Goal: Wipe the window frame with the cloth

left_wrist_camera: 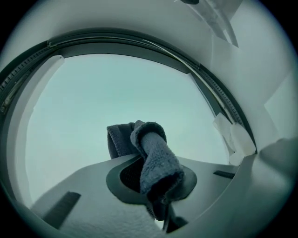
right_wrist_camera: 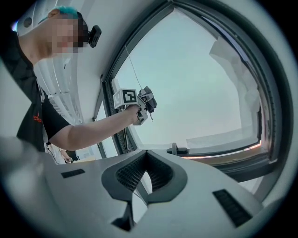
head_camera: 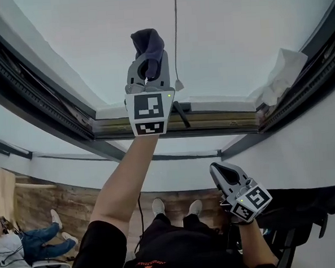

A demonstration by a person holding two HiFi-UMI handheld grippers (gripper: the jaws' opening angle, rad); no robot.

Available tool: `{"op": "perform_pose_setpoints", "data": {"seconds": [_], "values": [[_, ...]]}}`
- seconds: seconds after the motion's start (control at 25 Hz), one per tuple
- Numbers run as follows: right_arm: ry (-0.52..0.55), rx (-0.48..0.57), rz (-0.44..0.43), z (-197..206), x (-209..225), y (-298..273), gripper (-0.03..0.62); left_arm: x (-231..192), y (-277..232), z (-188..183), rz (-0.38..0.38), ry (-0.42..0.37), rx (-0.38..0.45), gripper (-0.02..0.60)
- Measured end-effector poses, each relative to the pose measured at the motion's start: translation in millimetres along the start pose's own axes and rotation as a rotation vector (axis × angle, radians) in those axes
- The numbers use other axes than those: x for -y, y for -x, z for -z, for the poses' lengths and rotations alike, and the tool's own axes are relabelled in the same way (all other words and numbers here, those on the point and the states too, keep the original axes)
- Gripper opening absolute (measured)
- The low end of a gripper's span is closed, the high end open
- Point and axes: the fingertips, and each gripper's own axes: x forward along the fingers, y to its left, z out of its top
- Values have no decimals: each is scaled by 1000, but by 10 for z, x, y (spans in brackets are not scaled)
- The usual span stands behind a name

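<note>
You are holding the left tool (head_camera: 146,68) up at the upper middle of the head view, and its jaws are clamping the dark blue cloth (head_camera: 147,45), which is bunching up in a thick roll and sticking out past the tips. The cloth is sitting in front of the pale glass (head_camera: 83,45), above the bottom rail of the window frame (head_camera: 212,122); whether it is touching the glass cannot be told. A black handle (head_camera: 181,114) is lying on that rail just right of the tool, and a thin cord (head_camera: 176,28) is hanging down beside it. White wrapping (head_camera: 281,74) is clinging to the frame at the right of the picture. You are keeping the right tool (head_camera: 219,170) low at the lower right, well apart from the frame, with its jaws resting together on nothing.
</note>
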Motion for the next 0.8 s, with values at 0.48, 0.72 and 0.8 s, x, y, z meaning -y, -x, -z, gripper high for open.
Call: {"op": "perform_pose_setpoints", "data": {"seconds": [0.48,0.72,0.8], "values": [[-15,71,114,-113,505,569,5,1486,-567,-83,211,44,1,49],[-40,84,147,-50,710,801,5,1979,-762,-204,275,67,16,49],[-42,93,159,-57,779,871,5,2179,-832,-253,305,66,20,49]]}}
